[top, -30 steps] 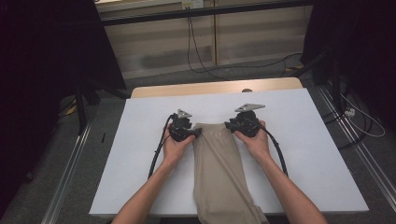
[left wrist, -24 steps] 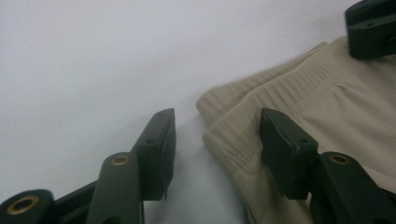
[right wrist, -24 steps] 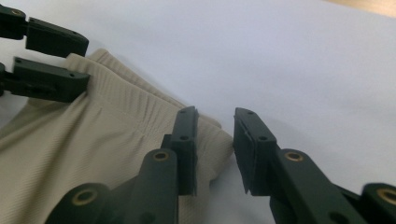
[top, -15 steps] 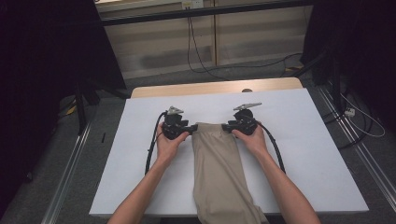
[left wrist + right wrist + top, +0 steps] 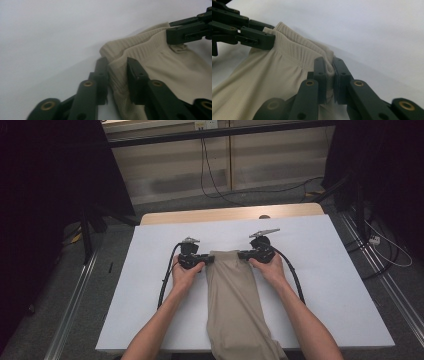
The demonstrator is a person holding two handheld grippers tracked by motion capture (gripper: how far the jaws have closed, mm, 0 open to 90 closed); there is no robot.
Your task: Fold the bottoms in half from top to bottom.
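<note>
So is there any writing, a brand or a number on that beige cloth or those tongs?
None can be read: the beige garment, the white table sheet, the left tongs and the right tongs show no lettering, label or number.

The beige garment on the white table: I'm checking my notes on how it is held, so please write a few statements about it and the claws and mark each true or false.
1. The left claw has the ribbed band of the beige garment between its jaws. True; those jaws have just been closing.
2. The right claw hangs open above the table, away from the cloth. False: it pinches the band's other corner.
3. The garment's near end hangs over the table's near edge. True.
4. The garment is folded into a small square. False: it lies in one long strip.
5. The two claws grip opposite ends of the band. True.
</note>
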